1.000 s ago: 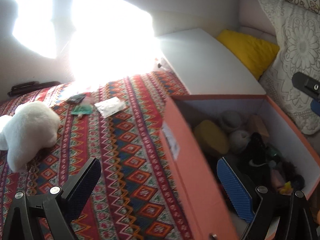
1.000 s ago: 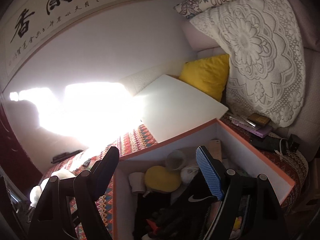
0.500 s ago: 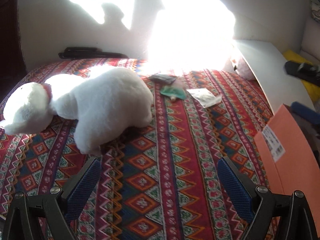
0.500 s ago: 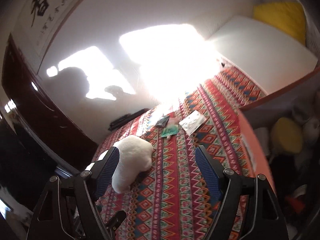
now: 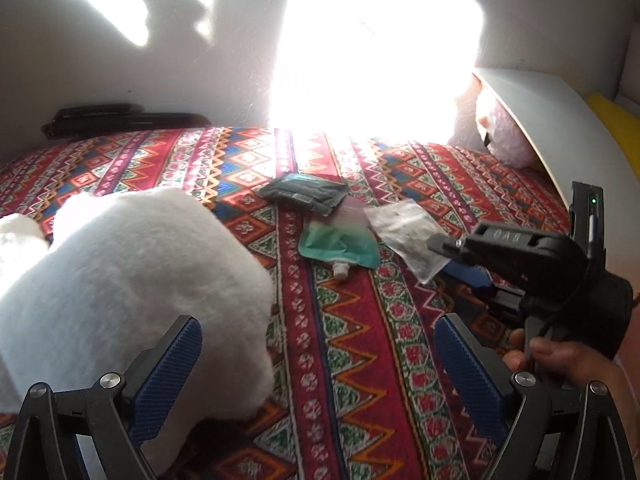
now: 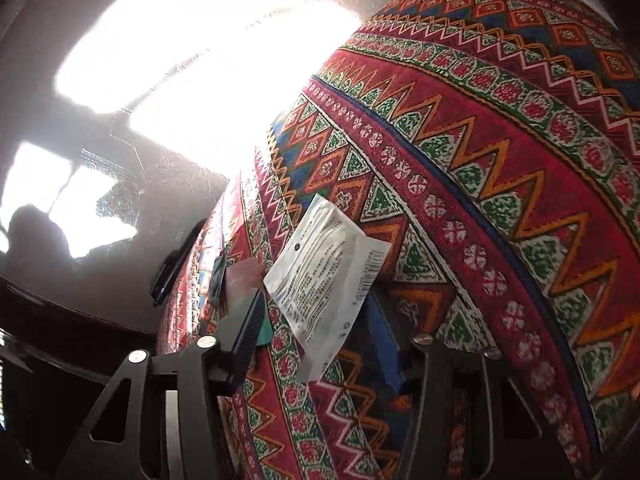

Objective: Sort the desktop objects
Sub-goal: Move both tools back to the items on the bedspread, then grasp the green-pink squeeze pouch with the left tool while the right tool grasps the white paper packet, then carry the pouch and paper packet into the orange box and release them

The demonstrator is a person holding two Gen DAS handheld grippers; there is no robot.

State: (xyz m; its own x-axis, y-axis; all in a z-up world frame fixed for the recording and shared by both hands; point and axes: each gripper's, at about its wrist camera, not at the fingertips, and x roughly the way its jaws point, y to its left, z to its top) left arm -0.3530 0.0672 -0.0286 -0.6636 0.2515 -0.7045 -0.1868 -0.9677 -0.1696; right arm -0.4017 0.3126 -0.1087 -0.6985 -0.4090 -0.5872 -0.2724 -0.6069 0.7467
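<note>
White packet between our right gripper jaws, closing to lift it; left gripper wide, spare beside plush toy.

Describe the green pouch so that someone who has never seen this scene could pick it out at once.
On the red patterned cloth, right of the big white plush toy, three flat packets lie in a cluster. The green pouch is the middle one; alone among them it has a small white spout.
</note>
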